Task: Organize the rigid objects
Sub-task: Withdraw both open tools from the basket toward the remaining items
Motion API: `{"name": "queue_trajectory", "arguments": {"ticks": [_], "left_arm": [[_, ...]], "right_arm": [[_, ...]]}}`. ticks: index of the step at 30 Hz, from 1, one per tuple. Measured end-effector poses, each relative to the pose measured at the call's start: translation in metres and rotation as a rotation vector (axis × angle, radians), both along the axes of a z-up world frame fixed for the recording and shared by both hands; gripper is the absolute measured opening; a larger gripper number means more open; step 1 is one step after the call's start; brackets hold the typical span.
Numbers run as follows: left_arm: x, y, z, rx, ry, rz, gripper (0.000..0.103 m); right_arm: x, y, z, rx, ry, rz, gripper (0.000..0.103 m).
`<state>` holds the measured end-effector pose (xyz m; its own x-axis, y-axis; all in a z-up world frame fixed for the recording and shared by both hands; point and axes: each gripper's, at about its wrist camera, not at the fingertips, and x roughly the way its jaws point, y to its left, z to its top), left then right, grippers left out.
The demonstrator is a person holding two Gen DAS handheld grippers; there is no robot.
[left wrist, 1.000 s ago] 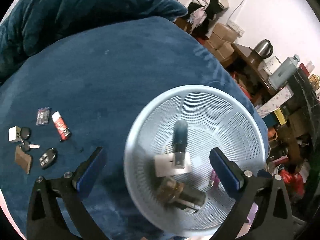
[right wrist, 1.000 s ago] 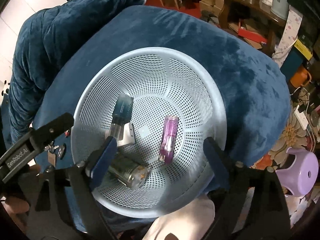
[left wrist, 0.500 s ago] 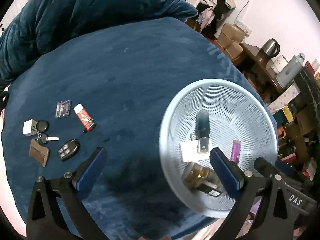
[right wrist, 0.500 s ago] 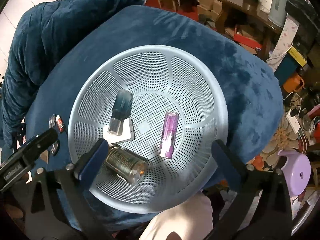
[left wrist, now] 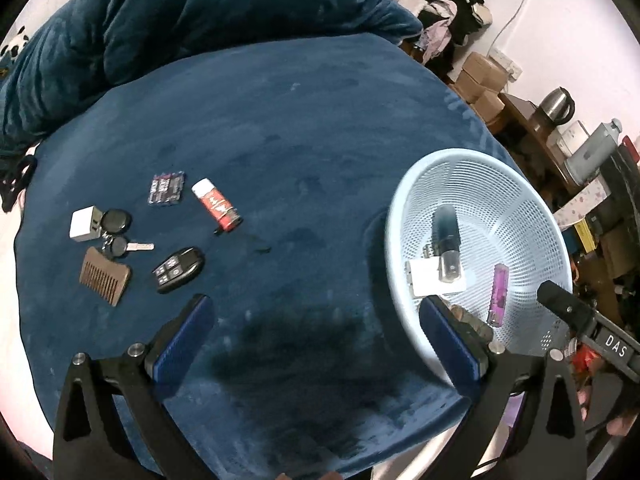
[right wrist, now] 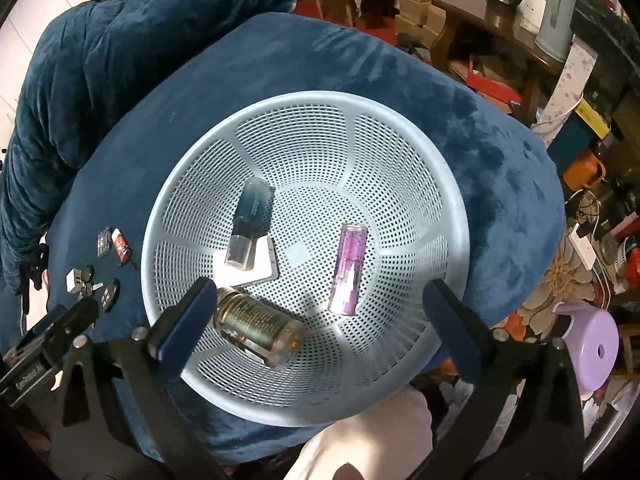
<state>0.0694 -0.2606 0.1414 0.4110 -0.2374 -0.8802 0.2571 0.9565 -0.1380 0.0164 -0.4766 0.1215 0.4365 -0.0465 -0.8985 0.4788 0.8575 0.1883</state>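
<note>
Your right gripper (right wrist: 316,308) is hanging over the pale blue basket (right wrist: 404,168), its fingers having just been spreading to full width with nothing pinched between them. Lying in the basket are a purple lighter (right wrist: 349,268), a teal bottle (right wrist: 250,220) resting on a white adapter (right wrist: 262,270), and a brown jar (right wrist: 258,326). Your left gripper (left wrist: 316,340) is hovering above the blue blanket (left wrist: 280,120), fingers spread and gripping nothing. At the far left are lying a red lighter (left wrist: 217,210), batteries (left wrist: 167,188), a car fob (left wrist: 178,269), keys (left wrist: 120,236), a white plug (left wrist: 85,224) and a comb (left wrist: 105,280).
</note>
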Motion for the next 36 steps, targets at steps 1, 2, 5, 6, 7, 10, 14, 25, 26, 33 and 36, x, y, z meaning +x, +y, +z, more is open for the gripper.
{"name": "queue_trajectory", "arguments": {"ticks": [1,2,5,6,7,10,14,25,26,33,36], "left_arm": [[-0.001,0.004,0.000,-0.001,0.001,0.007,0.103],[-0.001,0.007,0.000,-0.001,0.001,0.012,0.103],[-0.002,0.017,-0.001,-0.003,0.004,0.030,0.103],[-0.003,0.020,-0.001,-0.003,0.005,0.034,0.103],[-0.003,0.023,-0.002,-0.004,0.006,0.039,0.103],[-0.005,0.031,-0.003,-0.010,0.012,0.050,0.103],[-0.006,0.039,-0.004,-0.014,0.014,0.059,0.103],[-0.008,0.065,-0.009,-0.014,0.020,0.100,0.103],[-0.008,0.068,-0.010,-0.013,0.021,0.105,0.103],[-0.007,0.084,-0.015,-0.011,0.028,0.135,0.103],[-0.006,0.091,-0.018,-0.010,0.032,0.145,0.103]], "right_arm": [[0.000,0.000,0.000,-0.002,0.000,-0.001,0.103],[-0.001,0.001,0.000,-0.004,0.001,-0.002,0.103],[-0.003,0.003,0.001,-0.010,0.003,-0.004,0.103],[-0.003,0.003,0.002,-0.013,0.003,-0.004,0.103],[-0.003,0.004,0.002,-0.014,0.003,-0.004,0.103],[-0.003,0.007,0.004,-0.018,0.002,0.001,0.103],[-0.003,0.012,0.005,-0.024,0.000,0.009,0.103],[0.003,0.032,0.007,-0.042,0.003,0.040,0.103],[0.004,0.035,0.007,-0.043,0.003,0.044,0.103],[0.010,0.049,0.006,-0.049,0.009,0.069,0.103],[0.014,0.055,0.005,-0.052,0.010,0.084,0.103]]}}
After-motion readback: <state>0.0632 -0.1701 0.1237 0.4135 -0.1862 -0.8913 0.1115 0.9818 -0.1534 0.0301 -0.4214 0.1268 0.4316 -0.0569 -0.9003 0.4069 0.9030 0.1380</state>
